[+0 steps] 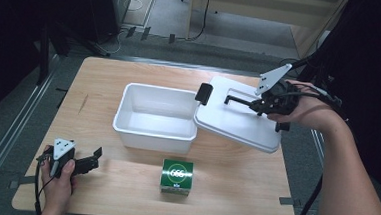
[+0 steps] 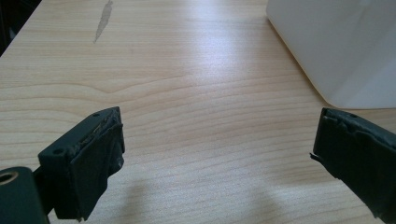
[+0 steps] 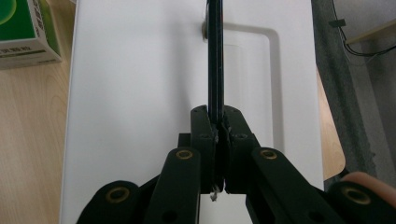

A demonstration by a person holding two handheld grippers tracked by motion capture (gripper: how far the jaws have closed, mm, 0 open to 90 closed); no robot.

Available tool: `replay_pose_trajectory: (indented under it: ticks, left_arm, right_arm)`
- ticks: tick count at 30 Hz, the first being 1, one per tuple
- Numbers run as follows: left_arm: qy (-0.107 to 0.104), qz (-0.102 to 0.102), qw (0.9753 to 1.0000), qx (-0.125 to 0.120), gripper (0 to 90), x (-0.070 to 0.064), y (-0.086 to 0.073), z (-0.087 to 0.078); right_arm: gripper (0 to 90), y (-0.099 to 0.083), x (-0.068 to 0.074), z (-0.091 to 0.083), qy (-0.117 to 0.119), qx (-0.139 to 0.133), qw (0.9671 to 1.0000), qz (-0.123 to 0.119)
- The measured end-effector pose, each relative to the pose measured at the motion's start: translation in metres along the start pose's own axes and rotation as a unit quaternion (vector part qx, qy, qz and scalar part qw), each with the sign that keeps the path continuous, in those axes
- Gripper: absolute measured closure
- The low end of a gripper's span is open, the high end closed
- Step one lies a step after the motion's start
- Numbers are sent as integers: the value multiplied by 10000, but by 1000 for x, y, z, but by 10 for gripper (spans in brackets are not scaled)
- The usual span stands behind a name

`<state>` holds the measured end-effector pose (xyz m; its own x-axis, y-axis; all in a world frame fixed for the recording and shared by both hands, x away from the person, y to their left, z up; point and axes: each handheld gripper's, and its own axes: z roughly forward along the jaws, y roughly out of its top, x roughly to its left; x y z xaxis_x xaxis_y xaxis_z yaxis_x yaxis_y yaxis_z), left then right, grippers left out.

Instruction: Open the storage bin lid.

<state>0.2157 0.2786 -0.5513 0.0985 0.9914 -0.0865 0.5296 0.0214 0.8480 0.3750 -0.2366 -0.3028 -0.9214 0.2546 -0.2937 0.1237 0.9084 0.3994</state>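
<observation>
A white plastic bin [image 1: 151,139] stands open in the middle of the wooden table. To its right is the white lid [image 1: 232,122], its left edge over the bin's right rim. My right gripper [image 1: 258,105] is shut on the lid's thin black handle [image 1: 239,99]. In the right gripper view the jaws pinch that handle [image 3: 215,56] edge-on above the lid [image 3: 135,93], right gripper [image 3: 218,126]. My left gripper [image 1: 95,158] rests low near the table's front left, open and holding nothing. The left gripper view has its jaws wide apart over bare wood, left gripper [image 2: 219,135], with the bin's corner [image 2: 341,46] ahead.
A green box [image 1: 177,177] with a round white mark sits in front of the bin near the table's front edge, also as the green box [image 3: 25,32] in the right gripper view. A black latch [image 1: 204,93] sticks up at the lid's left end. The table's right edge lies close behind the lid.
</observation>
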Motion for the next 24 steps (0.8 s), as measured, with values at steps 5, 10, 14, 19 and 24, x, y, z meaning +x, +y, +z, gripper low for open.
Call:
replay_pose_trajectory:
  ticks: [5, 10, 14, 19, 24]
  left_arm:
    - [-1, -20, 10000, -22, 26, 0, 0, 0]
    - [3, -9, 10000, -19, 26, 0, 0, 0]
    - [7, 12, 10000, -7, 26, 0, 0, 0]
    - [11, 5, 10000, -9, 26, -1, 0, -1]
    - [1, -7, 10000, -13, 26, 0, 0, -1]
  right_arm:
    - [857, -16, -1, 0, -15, 3, 9999, 123]
    - [857, -31, 0, 1, -36, -32, 9998, 214]
    - [857, -40, 2, 7, -23, -20, 9996, 283]
    - [857, -50, 5, 22, 84, 48, 9993, 365]
    - [857, -58, 9, 39, 177, 141, 9990, 391]
